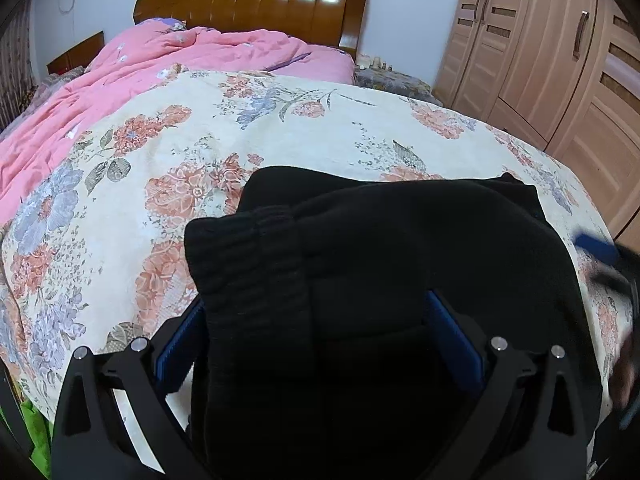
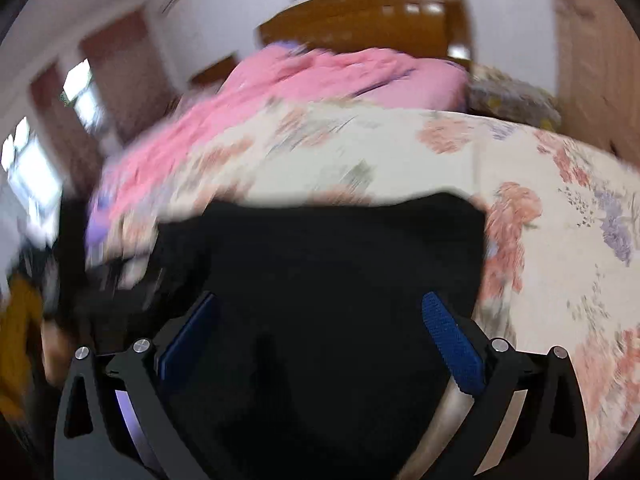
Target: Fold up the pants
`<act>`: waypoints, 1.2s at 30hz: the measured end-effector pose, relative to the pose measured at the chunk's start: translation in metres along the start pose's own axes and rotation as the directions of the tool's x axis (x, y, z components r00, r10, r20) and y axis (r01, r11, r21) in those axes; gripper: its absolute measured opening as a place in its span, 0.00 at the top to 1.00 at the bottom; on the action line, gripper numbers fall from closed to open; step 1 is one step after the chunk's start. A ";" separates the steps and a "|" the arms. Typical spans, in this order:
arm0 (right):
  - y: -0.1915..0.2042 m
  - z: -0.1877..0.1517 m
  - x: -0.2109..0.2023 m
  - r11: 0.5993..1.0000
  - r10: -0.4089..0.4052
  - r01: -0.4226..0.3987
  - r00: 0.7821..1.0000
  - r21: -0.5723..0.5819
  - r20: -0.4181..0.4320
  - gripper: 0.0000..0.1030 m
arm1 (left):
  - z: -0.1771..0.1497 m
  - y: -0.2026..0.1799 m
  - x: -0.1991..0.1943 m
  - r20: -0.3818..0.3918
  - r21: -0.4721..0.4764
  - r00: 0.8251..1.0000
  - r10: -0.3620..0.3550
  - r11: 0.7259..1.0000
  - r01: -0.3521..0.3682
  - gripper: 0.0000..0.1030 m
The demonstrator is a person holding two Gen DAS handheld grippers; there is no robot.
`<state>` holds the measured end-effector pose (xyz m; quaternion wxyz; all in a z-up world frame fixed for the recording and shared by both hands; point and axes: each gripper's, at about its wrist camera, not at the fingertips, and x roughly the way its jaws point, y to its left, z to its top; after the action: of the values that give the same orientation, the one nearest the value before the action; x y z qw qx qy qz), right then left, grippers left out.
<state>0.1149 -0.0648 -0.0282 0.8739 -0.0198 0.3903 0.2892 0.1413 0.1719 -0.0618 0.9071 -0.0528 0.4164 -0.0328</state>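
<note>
Across the lower centre of both wrist views the black pants (image 1: 380, 264) lie bunched on the floral bedspread (image 1: 280, 128), with the ribbed waistband (image 1: 248, 256) turned toward the left of the left view. The left gripper (image 1: 316, 332) stands wide open, its blue pads (image 1: 454, 340) either side of the cloth, which fills the gap without being pinched. The right gripper (image 2: 320, 336) is likewise spread wide over dark fabric (this view is motion-blurred, so contact cannot be told). The cloth runs away from both sets of jaws toward the pink quilt (image 1: 120, 80); neither hand looks clearly nearer.
</note>
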 end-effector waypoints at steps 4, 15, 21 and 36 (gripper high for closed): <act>0.021 -0.048 -0.003 0.994 -0.065 0.066 0.998 -0.091 0.011 0.04 | 0.000 0.000 0.000 -0.001 0.001 1.000 0.000 1.000 0.000 0.01; 0.016 -0.086 -0.029 0.998 -0.068 0.069 0.998 -0.014 0.005 0.04 | 0.000 0.003 0.001 0.004 -0.019 1.000 0.009 1.000 -0.009 0.01; 0.027 -0.114 -0.076 0.975 -0.208 0.210 0.977 -0.069 0.034 0.04 | -0.035 -0.030 -0.071 0.222 0.055 0.968 0.118 0.990 -0.133 0.02; 0.047 -0.136 -0.132 0.935 -0.333 0.351 0.915 -0.043 0.227 0.04 | -0.136 -0.075 -0.142 0.258 0.046 0.931 0.257 0.959 -0.278 0.02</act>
<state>-0.0703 -0.1263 -0.0221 0.9465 -0.0923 0.2712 0.1482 -0.0556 0.1030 -0.0334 0.9495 0.0381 0.3007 0.0809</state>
